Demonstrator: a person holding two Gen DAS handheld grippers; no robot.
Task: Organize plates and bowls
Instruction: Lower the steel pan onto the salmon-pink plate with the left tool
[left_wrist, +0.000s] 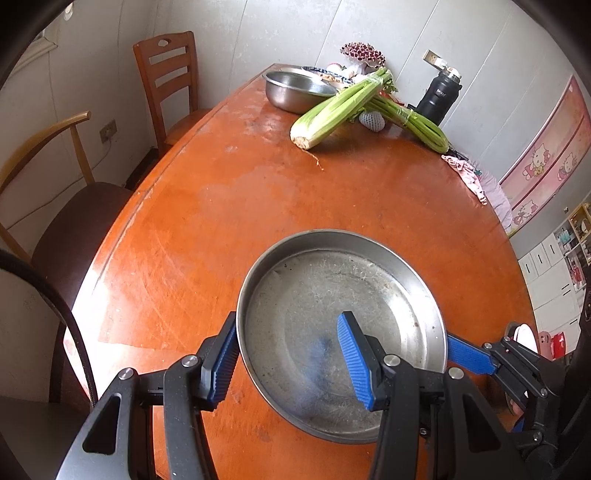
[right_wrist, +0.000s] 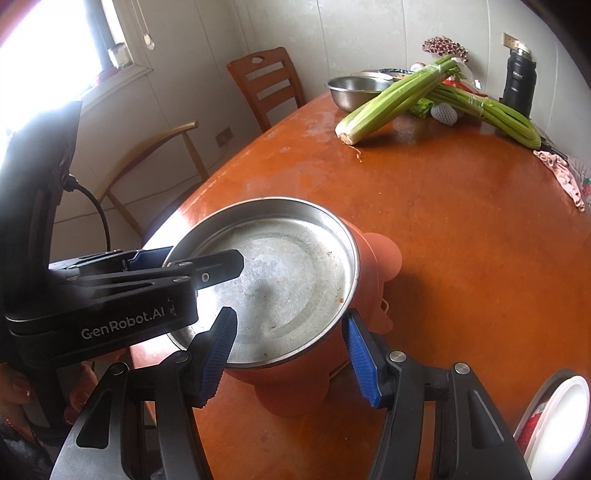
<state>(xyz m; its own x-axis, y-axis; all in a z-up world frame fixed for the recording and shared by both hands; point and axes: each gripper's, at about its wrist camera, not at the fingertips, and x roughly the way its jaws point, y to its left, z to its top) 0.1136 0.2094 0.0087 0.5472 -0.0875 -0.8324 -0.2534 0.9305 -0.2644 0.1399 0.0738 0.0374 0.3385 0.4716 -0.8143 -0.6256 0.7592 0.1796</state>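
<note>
A scratched steel plate (left_wrist: 340, 317) with a low rim sits on top of an orange pot-like container (right_wrist: 365, 258) on the round orange table (left_wrist: 221, 206). My left gripper (left_wrist: 291, 354) is open and straddles the plate's near-left rim: one blue finger outside, one over the inside. My right gripper (right_wrist: 291, 350) is open, its blue fingers either side of the plate's (right_wrist: 280, 280) near edge and the container. The left gripper (right_wrist: 147, 266) shows in the right wrist view at the plate's left rim. A steel bowl (left_wrist: 295, 90) stands at the far edge.
Two celery bunches (left_wrist: 340, 107) lie at the far side beside a black flask (left_wrist: 439, 98) and a pink cloth (left_wrist: 465, 173). A patterned dish (left_wrist: 325, 74) sits behind the bowl. A white dish (right_wrist: 557, 417) is at the near right. Two chairs (left_wrist: 170, 81) stand to the left.
</note>
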